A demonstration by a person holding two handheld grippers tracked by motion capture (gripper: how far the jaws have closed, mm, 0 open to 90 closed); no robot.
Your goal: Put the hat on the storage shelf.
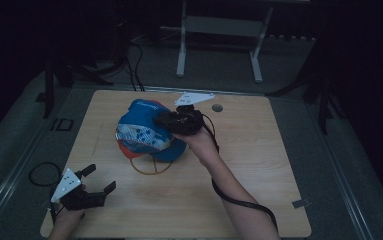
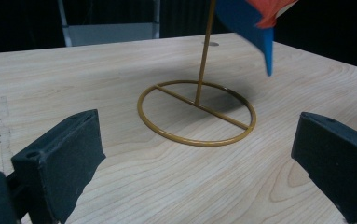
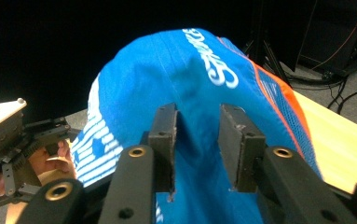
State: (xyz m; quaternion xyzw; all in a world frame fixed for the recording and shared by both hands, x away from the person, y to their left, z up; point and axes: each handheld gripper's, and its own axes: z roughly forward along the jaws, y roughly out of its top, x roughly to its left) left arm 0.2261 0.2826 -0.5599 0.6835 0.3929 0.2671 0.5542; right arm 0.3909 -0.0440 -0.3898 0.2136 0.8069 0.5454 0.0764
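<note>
A blue cap [image 1: 144,132] with white and orange panels sits on top of a yellow wire stand [image 1: 151,167] at the middle of the wooden table [image 1: 259,165]. My right gripper [image 1: 161,119] reaches in from the right and is shut on a fold of the cap's blue cloth [image 3: 167,65], which is pinched between its jaws [image 3: 197,140]. My left gripper [image 1: 101,179] rests open at the table's front left corner, apart from the stand. In the left gripper view the stand's ring base [image 2: 197,114] and upright rod lie ahead of the open jaws [image 2: 197,140], with the cap's brim [image 2: 255,23] overhead.
A round cable hole [image 1: 217,107] is at the table's back edge. A white metal frame [image 1: 219,40] stands on the floor behind the table. A cable loop [image 1: 43,173] lies on the floor at the left. A bit of tape [image 1: 300,203] marks the front right corner.
</note>
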